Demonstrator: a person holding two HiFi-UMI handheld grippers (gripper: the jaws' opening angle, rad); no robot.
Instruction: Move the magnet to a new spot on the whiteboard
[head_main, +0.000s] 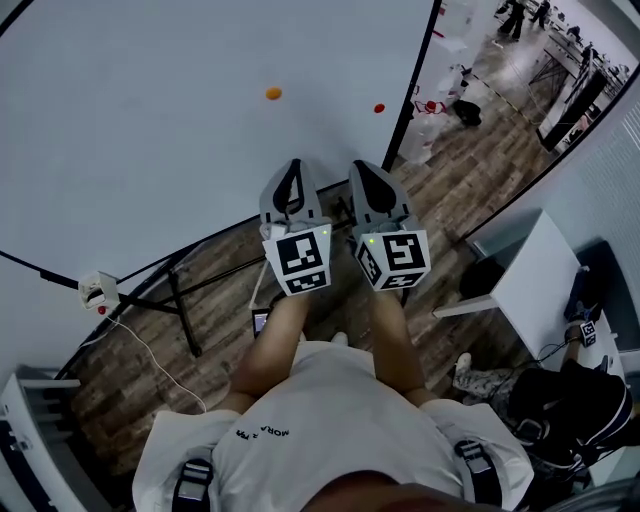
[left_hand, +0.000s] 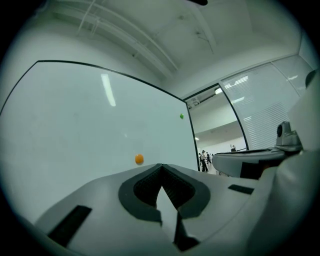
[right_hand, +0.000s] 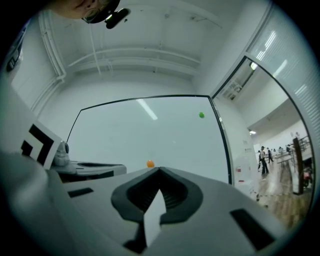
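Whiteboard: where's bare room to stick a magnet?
Whiteboard is bare left of and below the orange magnet, out to its edges. Right gripper view: bare too between orange and the green magnet. Tightest between orange and the red magnet, near the right edge.

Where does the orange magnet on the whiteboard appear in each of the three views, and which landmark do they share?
Head view: the orange magnet is in the upper part, left of centre.
Left gripper view: orange magnet, left of centre, below the middle.
Right gripper view: orange magnet, just left of centre, below the middle.
Shared landmark: the whiteboard's dark right edge, right of the magnet in every view.
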